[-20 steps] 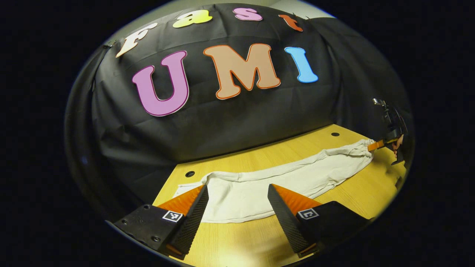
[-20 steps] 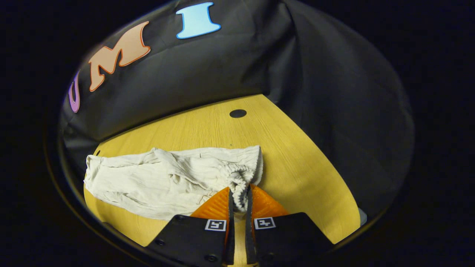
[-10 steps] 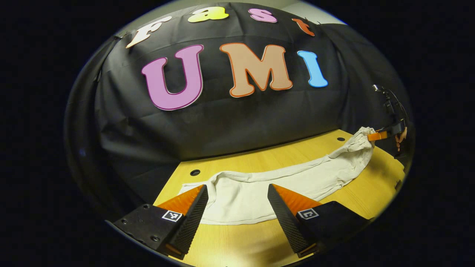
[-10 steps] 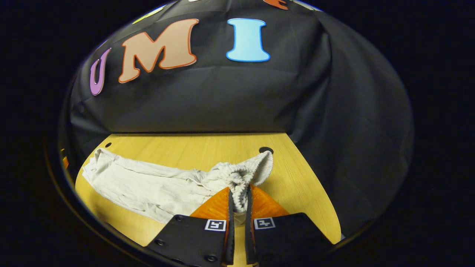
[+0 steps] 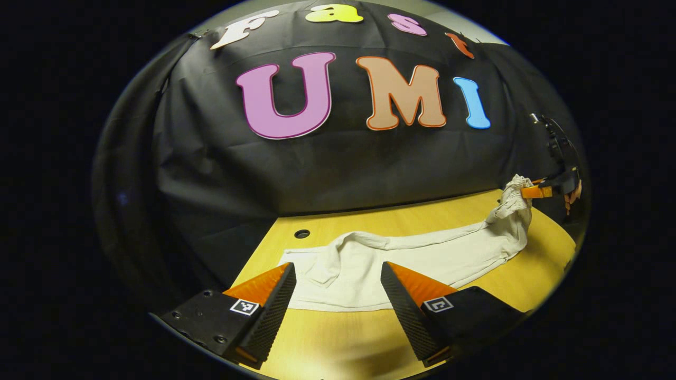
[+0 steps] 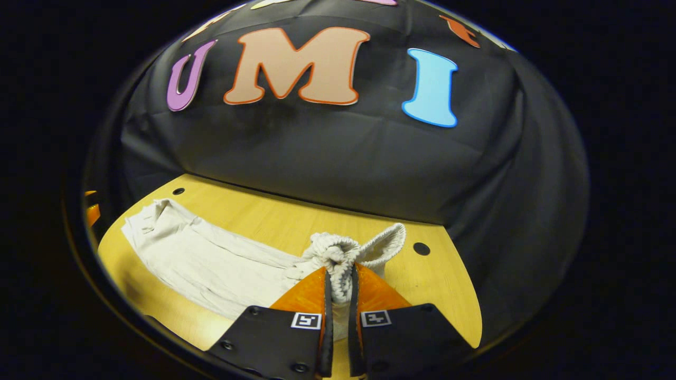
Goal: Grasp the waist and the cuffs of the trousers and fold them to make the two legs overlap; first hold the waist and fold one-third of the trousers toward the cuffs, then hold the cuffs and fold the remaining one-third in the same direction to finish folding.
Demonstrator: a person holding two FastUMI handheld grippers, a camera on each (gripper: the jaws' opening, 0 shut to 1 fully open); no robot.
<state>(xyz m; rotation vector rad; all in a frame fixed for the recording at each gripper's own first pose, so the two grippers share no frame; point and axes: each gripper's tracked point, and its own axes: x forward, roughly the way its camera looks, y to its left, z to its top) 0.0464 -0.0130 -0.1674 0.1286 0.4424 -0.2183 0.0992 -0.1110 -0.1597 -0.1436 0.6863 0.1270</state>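
Cream trousers [image 5: 422, 258] lie stretched across the yellow wooden table [image 5: 343, 343]. Their cuff end rests flat just beyond my left gripper [image 5: 338, 272], which hovers open above the near edge with nothing between its fingers. In the right gripper view, my right gripper [image 6: 338, 274] is shut on the gathered elastic waist [image 6: 338, 258], and the legs [image 6: 211, 264] trail away to the left. At the far right of the left gripper view, the right gripper [image 5: 536, 191] holds the waist [image 5: 515, 192] lifted off the table, with a hand behind it.
Black cloth walls close the table's back and sides. Round holes sit in the tabletop near the back corners [image 5: 302, 233] [image 6: 421, 248]. Bare wood lies between my left gripper and the table's front edge.
My right gripper has raised the waist off the table, so that end now hangs up. The left gripper view has swung slightly right; that gripper stays open over the cuffs.
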